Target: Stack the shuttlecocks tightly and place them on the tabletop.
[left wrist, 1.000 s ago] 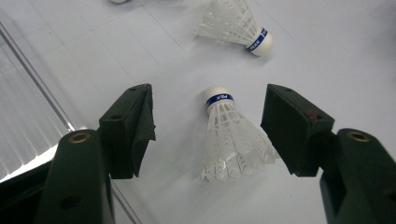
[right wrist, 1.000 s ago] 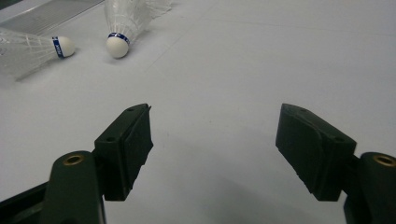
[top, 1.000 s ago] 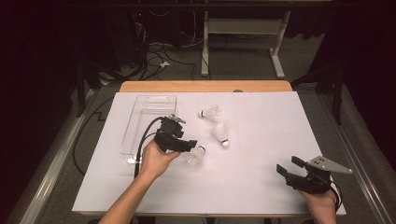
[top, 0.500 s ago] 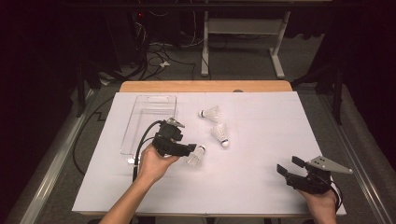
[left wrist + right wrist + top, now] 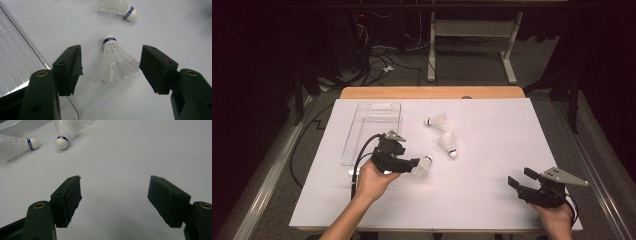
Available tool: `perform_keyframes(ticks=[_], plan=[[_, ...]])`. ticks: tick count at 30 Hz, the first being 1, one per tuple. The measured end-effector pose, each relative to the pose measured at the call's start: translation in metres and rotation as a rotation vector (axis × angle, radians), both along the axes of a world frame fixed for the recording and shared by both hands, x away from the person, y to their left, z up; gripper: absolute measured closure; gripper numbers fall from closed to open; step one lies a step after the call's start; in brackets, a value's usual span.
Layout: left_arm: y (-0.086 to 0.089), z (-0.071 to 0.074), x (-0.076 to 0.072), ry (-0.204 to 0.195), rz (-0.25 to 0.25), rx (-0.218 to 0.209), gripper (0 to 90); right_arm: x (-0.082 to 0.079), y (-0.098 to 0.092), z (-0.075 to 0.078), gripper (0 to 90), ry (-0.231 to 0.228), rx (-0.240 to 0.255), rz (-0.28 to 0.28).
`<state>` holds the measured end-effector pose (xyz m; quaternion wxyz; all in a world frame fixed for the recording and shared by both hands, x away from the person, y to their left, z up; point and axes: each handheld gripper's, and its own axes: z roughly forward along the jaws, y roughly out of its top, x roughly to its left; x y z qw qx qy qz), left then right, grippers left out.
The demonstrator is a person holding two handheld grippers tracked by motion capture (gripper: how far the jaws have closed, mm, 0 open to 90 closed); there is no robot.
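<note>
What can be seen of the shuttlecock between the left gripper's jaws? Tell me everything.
The shuttlecock is white, with a rounded cork tip, a blue band with small lettering behind it, and a flared skirt of feathers or a plastic copy. It lies on its side on the white table cover, looking whole. In the left gripper view the tip points away from the left gripper and the skirt opens toward it. The jaws stand open on either side of the skirt without touching it. A clear tray sits off to one side.
</note>
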<state>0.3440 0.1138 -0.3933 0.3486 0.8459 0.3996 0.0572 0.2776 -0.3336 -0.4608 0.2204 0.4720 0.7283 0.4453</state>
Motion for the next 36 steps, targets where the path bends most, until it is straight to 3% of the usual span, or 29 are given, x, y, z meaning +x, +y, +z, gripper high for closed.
perform_keyframes(ticks=[21, 25, 36], plan=[[0.006, -0.007, -0.020, -0.009, -0.014, -0.016, 35.1, 0.000, 0.000, 0.000, 27.1, 0.003, -0.001, 0.001], [0.007, -0.009, -0.025, -0.018, -0.014, 0.013, 35.1, 0.000, 0.000, 0.000, 27.1, 0.003, 0.000, 0.001], [0.013, -0.014, -0.038, -0.027, -0.014, 0.015, 35.2, 0.000, 0.001, 0.000, 27.1, 0.004, -0.003, 0.001]])
